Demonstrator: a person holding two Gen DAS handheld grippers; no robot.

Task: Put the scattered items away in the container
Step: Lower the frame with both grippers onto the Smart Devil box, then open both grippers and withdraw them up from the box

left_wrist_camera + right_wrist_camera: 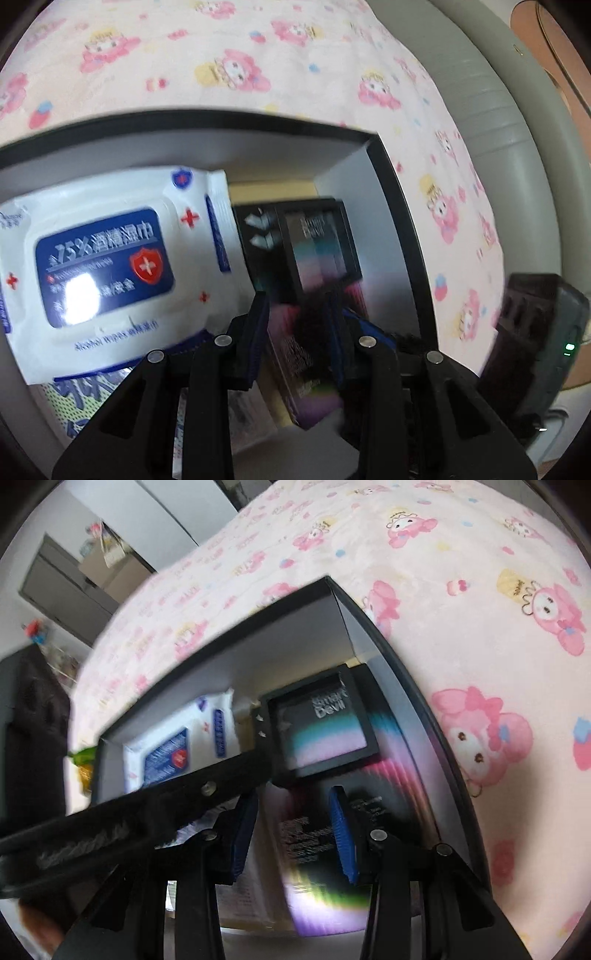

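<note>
Left wrist view: the left tool (295, 332) clamps a black iridescent cardboard box (314, 354), its long axis running forward, inside the black-rimmed container (402, 206), right of the white wipes pack (110, 266). Right tool (291, 830) straddles it, pads apart.

One wipes pack (107, 254), one container (402, 206), perhaps two black boxes (325, 720).

The box (402, 206) is nearly full, with the wipes pack (110, 258) and the dark package (325, 723) leaving maybe only a thin gap between them.
</note>
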